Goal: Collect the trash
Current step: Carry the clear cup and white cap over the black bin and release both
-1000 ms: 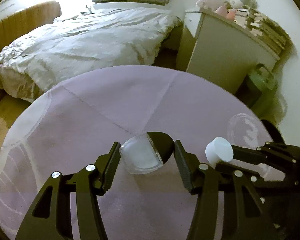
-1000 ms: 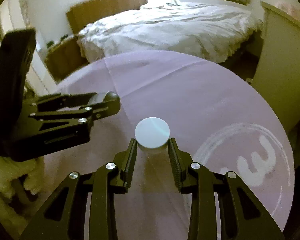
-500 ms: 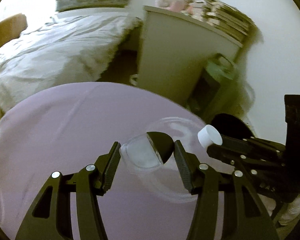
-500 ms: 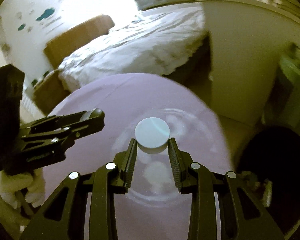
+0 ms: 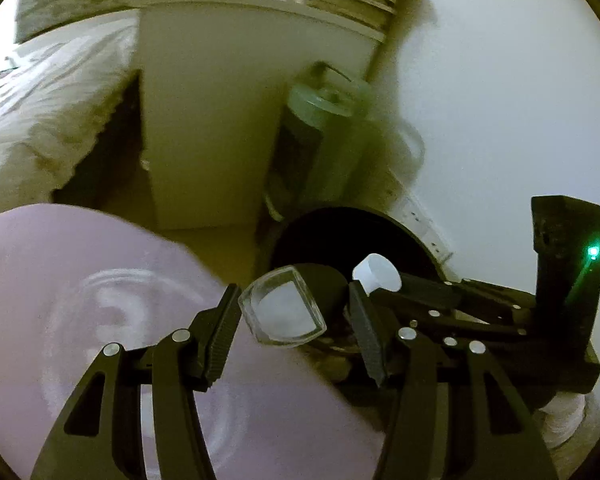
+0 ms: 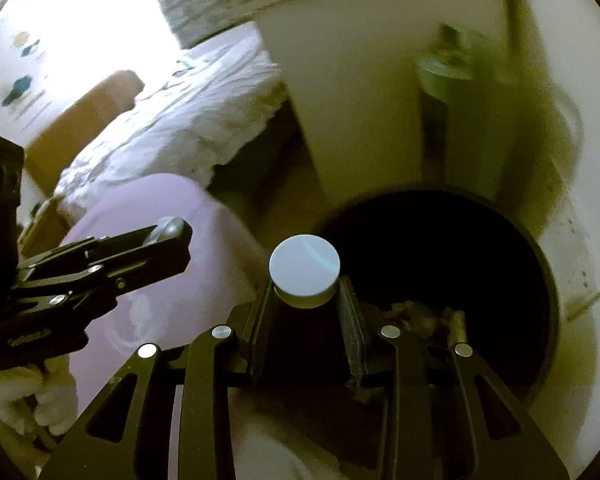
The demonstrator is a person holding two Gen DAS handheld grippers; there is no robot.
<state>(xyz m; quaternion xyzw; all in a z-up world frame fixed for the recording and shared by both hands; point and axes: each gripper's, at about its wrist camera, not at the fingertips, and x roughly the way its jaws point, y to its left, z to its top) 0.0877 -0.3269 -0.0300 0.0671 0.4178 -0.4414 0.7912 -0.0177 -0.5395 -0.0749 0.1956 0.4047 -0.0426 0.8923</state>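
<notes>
We see a bed [image 6: 188, 120] with rumpled white covers filling the upper left of the right wrist view, and beside it a pale cabinet [image 5: 236, 120] standing against the white wall. Below these, a round table under a lilac cloth [image 5: 60, 280] curves in from the left. Next to the cabinet stands a green lidded container [image 5: 324, 140], blurred in both views. Just in front of it, on the floor beyond the table's edge, sits a black round bin [image 6: 460, 248] with its mouth open; some crumpled scraps show at its bottom, too dim for us to name.

We find our right gripper [image 6: 304, 300] over the near rim of the bin, its jaws drawn in narrow and pressing both sides of a small white cylinder with a flat round top [image 6: 304, 270]. Our left gripper [image 5: 292, 316] hangs above the edge of the table, close beside the right one, with the bin just beyond it. Between its jaws sits a small clear pot with a dark cap [image 5: 288, 308], tilted, its pale base facing the camera. The jaws stand about half apart and the pot is carried between them.
</notes>
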